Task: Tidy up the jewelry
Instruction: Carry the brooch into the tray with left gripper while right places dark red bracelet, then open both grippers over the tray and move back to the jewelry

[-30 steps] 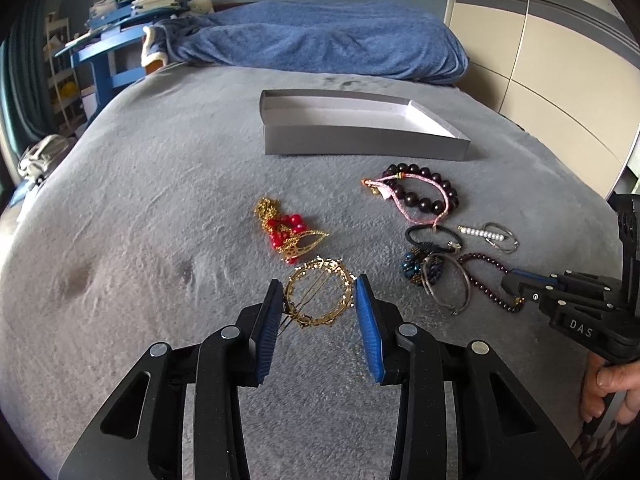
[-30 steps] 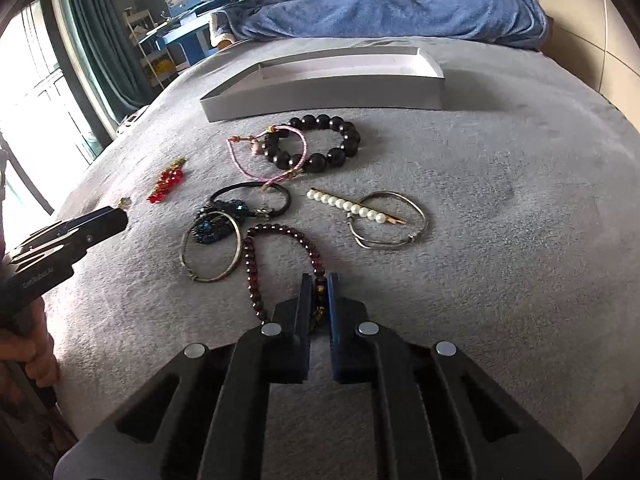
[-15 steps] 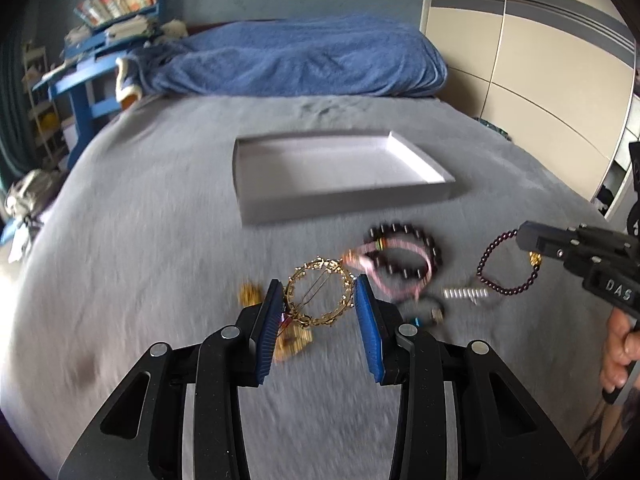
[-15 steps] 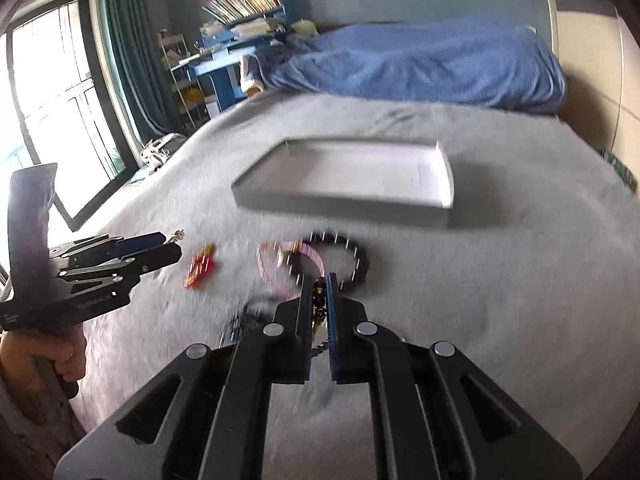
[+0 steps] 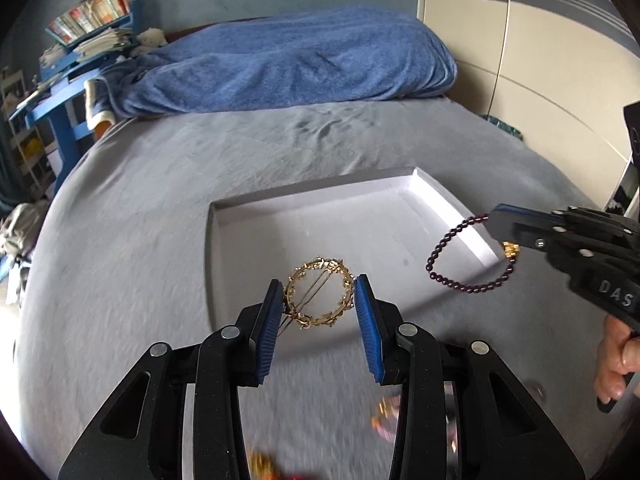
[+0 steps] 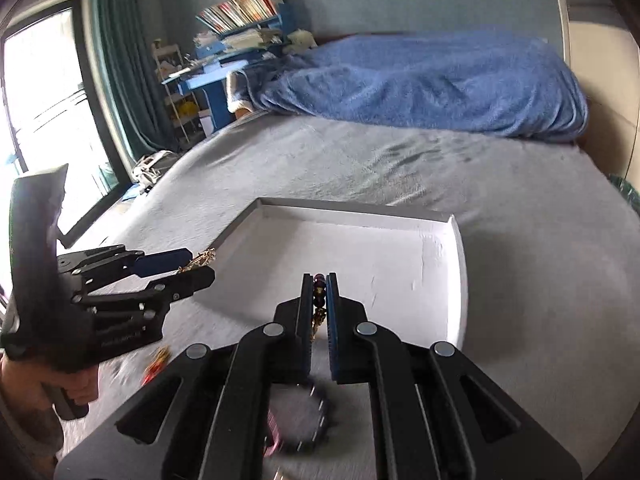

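Left wrist view: the left tongs (image 5: 319, 298) pinch a gold ring clip (image 5: 319, 299) over the near edge of the white tray (image 5: 448, 208). The right tongs (image 6: 319, 280) are pressed together on a dark bead bracelet (image 5: 460, 258), hanging over the tray's right side. The tray lies on the grey bed (image 5: 140, 208).

We see a round gold wreath-shaped hair clip (image 5: 319, 294), a thin pin across its ring, pinched by its sides between blue pads, held above the near edge of a shallow white tray (image 5: 320, 216). A dark red bead bracelet (image 5: 460, 264) with a gold clasp hangs in an open loop over the tray's right wall. The tray lies flat on the grey bed (image 5: 160, 184).
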Demonstrator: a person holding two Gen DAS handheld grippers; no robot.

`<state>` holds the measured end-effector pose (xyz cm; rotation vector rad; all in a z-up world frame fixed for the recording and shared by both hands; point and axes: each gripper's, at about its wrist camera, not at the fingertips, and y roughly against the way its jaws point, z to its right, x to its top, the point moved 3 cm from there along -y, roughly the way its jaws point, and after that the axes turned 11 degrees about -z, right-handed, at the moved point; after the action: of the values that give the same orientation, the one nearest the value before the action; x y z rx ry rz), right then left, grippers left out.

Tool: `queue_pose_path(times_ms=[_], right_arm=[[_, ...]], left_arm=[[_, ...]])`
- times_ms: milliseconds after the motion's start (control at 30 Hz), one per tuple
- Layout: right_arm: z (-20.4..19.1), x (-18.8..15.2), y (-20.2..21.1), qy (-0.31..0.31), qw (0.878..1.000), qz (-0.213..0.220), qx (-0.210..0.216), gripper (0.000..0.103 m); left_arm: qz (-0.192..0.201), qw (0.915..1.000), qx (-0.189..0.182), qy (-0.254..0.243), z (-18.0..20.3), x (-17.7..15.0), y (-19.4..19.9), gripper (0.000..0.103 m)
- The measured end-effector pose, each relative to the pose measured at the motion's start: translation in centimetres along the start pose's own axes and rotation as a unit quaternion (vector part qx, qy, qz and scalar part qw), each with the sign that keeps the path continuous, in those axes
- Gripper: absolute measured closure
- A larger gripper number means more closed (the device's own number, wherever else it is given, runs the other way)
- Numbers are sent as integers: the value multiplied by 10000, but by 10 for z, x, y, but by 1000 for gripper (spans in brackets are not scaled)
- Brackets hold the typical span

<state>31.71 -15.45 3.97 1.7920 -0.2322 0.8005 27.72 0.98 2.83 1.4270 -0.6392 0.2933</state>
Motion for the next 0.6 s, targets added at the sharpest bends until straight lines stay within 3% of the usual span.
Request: queue_pose_path(times_ms=[200,367,400,433,500,600], right_arm=[[29,2,-49,-253,9978,-553,-248,97],[37,-9,-54,-344,9961,-683,-432,96],[38,-10,-52,-347,9962,-669,-436,89],[38,-10,-51,-333,9963,-641,-461,71],[36,-11,-45,-314,9973,-518,-426,52],[31,-14,-36,-310,9979,-414,-400,52]], left_arm=[[-427,9991,54,44,-4,14,-48,64],[-615,9981,33,65,-5,6,-66,60],[-627,9980,67,38,-4,4,-67,51],[-623,9980,126,8,-2,3,-67,46],[-552,9982,245,-49,-1,1,-63,35],[-459,9987,242,-24,-1,-2,-55,28]])
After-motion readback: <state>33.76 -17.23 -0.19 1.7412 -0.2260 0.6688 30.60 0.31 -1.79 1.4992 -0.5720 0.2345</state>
